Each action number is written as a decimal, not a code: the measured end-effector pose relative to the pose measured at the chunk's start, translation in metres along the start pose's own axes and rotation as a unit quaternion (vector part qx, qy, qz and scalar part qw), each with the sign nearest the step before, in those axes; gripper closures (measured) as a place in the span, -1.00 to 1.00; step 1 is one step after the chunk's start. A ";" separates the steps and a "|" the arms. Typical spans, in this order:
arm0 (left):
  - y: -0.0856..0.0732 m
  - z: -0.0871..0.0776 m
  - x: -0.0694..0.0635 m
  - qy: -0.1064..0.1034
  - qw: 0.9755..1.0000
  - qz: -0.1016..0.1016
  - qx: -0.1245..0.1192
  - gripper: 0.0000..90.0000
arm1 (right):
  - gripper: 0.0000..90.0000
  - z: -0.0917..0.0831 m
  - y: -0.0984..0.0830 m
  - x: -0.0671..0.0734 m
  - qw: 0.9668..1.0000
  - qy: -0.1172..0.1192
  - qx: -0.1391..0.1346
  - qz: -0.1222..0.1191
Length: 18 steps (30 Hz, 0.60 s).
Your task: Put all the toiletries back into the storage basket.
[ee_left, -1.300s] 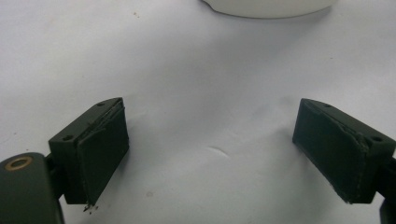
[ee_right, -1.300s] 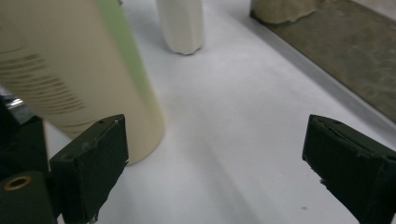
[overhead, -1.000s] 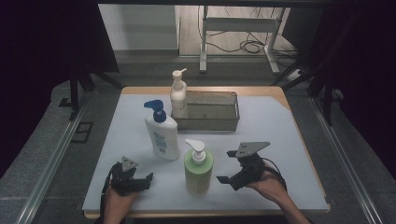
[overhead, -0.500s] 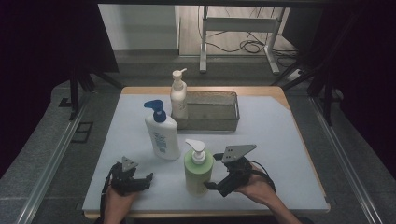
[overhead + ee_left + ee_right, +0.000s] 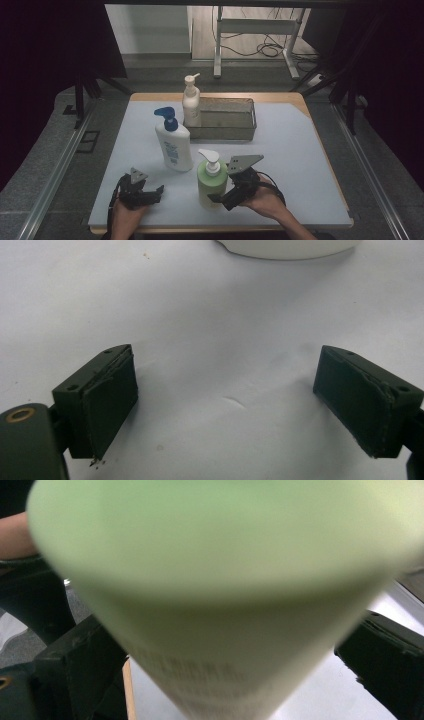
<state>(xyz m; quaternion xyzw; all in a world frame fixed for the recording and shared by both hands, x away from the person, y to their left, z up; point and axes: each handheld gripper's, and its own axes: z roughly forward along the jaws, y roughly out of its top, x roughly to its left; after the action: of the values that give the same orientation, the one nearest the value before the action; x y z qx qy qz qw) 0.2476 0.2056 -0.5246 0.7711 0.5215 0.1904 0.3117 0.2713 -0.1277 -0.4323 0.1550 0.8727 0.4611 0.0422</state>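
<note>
A green pump bottle (image 5: pixel 211 182) with a white pump stands upright near the table's front edge. My right gripper (image 5: pixel 221 198) is at its right side, jaws on either side of the lower body. In the right gripper view the green bottle (image 5: pixel 220 555) sits blurred between the spread jaws of my right gripper (image 5: pixel 230 630), which is open. My left gripper (image 5: pixel 151 193) rests open on the table at the front left, nothing between its jaws (image 5: pixel 226 360). A white bottle with a blue pump (image 5: pixel 173 142) stands behind it.
A wire basket (image 5: pixel 235 131) stands at the back middle with a cream pump bottle (image 5: pixel 191 102) upright in its left end. The white bottle's base (image 5: pixel 290 247) shows ahead of the left jaws. The table's front edge is close under both hands.
My right gripper has moved left across the table until its jaws straddle the green bottle. The left gripper and the bottles have stayed put.
</note>
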 end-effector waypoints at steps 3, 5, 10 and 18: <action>0.000 0.000 0.000 0.000 1.000 0.000 0.000 -0.77 | -0.92 0.003 0.003 0.002 1.000 -0.001 -0.001 -0.006; 0.000 0.000 0.000 0.000 1.000 0.000 0.000 -0.77 | -0.89 0.005 0.005 0.002 1.000 -0.001 -0.003 -0.008; 0.000 0.000 0.000 0.000 1.000 -0.001 -0.001 -0.77 | -0.78 0.008 0.008 0.003 1.000 0.000 -0.007 -0.006; 0.000 0.000 0.000 0.000 1.000 0.000 -0.001 -0.77 | -0.74 0.006 0.011 0.008 1.000 -0.022 0.005 -0.013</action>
<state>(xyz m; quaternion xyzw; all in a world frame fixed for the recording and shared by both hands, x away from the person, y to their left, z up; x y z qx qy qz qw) 0.2477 0.2056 -0.5247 0.7707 0.5217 0.1906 0.3123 0.2681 -0.1147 -0.4259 0.1540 0.8758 0.4525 0.0666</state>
